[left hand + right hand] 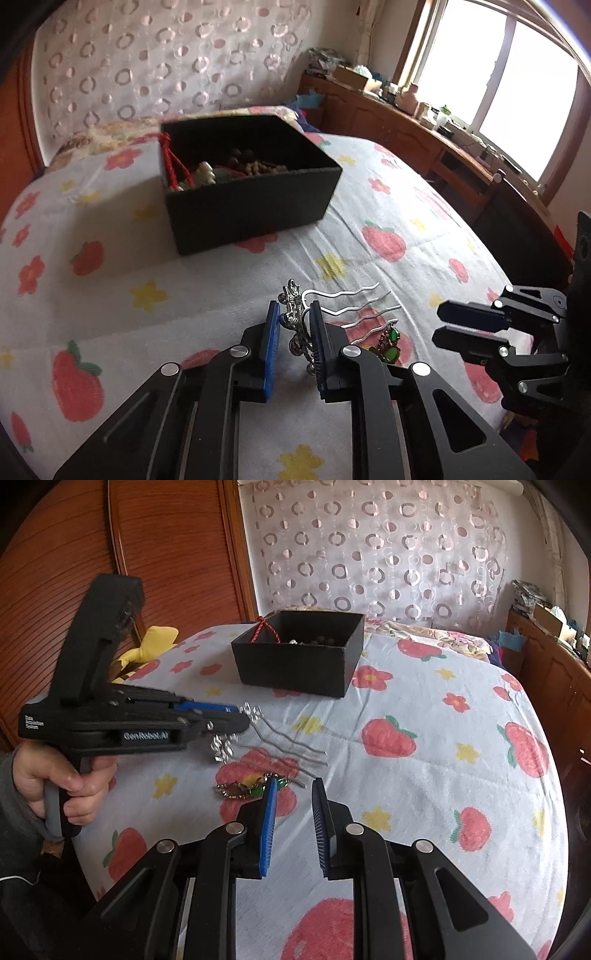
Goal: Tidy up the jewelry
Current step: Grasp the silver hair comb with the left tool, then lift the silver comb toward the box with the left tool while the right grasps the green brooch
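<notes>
The left gripper (293, 332) pinches the ornate head of a silver hairpin (295, 321), its wavy prongs reaching out above the floral bedsheet (110, 295). The right gripper (293, 812) is spread with nothing between its pads, just short of a green-stoned piece (251, 790), perhaps a brooch, lying on the sheet. Farther back sits the black jewelry box (251, 206), holding beads and a red cord.

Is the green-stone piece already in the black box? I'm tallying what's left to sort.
No: the green-stone piece lies on the bedsheet near the right gripper, apart from the black box.
</notes>
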`<state>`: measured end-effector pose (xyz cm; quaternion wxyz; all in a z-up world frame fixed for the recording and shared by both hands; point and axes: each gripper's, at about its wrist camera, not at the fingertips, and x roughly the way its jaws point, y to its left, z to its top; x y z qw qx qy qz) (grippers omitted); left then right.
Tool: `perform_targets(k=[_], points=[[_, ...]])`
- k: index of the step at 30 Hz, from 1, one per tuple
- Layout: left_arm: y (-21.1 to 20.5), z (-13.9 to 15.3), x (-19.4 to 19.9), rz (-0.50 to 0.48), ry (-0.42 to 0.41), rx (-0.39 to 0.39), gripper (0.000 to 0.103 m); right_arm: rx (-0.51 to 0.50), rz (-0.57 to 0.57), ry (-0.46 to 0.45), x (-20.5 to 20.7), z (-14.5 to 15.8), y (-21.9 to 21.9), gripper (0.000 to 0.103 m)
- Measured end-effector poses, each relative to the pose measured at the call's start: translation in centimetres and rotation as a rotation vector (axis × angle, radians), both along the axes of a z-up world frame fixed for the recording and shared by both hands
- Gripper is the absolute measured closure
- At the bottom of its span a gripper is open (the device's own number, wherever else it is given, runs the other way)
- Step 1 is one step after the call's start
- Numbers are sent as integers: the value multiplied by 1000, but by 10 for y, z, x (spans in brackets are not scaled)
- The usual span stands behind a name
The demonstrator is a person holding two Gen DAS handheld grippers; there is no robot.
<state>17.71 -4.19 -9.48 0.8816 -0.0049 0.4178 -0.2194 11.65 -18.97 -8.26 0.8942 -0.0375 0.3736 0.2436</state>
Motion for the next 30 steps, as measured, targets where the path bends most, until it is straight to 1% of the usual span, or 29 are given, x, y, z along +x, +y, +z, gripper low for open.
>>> perform_targets(k=[3, 9, 12, 15, 18, 24, 27, 28, 29, 30], points=[[6, 11, -5, 20, -43, -1, 90, 3, 9, 13, 1, -4, 4, 80], [19, 27, -12, 56, -106, 11, 92, 20, 32, 29, 3, -4, 16, 71], [27, 31, -15, 72, -123, 0, 93, 12, 20, 60, 8, -7, 20, 65], [36, 33, -18, 91, -135, -23, 94, 7, 10, 87, 13, -11, 21, 65], [39, 33, -19, 99, -142, -27, 94, 22, 16, 108, 18, -11, 24, 65], [46, 40, -26, 115, -178, -35, 95, -26, 34, 108, 26, -15, 40, 64], [49, 45, -30, 122, -198, -37, 95, -47, 42, 101, 26, -14, 46, 67], [50, 46, -32, 124, -202, -37, 95, -62, 42, 95, 26, -14, 49, 74], [51, 48, -32, 127, -207, -38, 94, -75, 41, 89, 25, -14, 50, 78], [52, 49, -33, 130, -210, -39, 95, -86, 42, 83, 25, -14, 51, 86]])
